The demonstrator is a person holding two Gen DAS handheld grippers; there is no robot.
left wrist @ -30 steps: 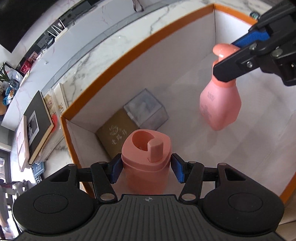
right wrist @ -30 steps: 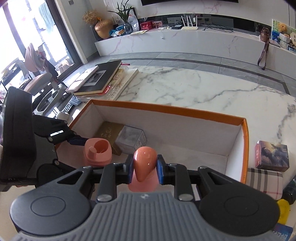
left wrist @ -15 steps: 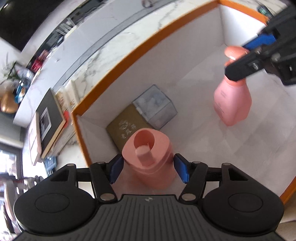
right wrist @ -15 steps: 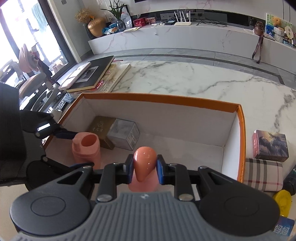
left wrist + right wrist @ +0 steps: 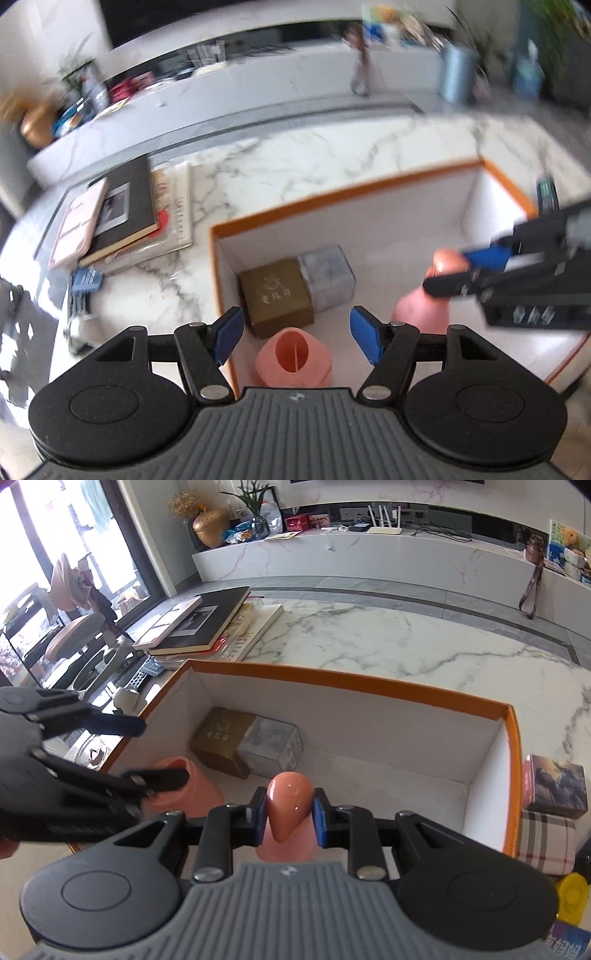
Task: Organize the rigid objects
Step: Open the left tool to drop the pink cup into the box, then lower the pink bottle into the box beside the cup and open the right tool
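- done: gold box [image 5: 221, 740], clear box [image 5: 271, 747] and pink jar [image 5: 293, 360] sit in the orange-rimmed box [image 5: 369, 681].
- left hand-held gripper [image 5: 295, 338] opening, nothing between its jaws.
- right hand-held gripper [image 5: 289, 818] clamps the pink bottle [image 5: 288, 805], not yet released.
- left: items on the counter [image 5: 406, 638].

Each gripper [image 5: 296, 340] is black plastic with blue pads [image 5: 365, 339] (silver screws at the pivots) and a ribbed grey housing.
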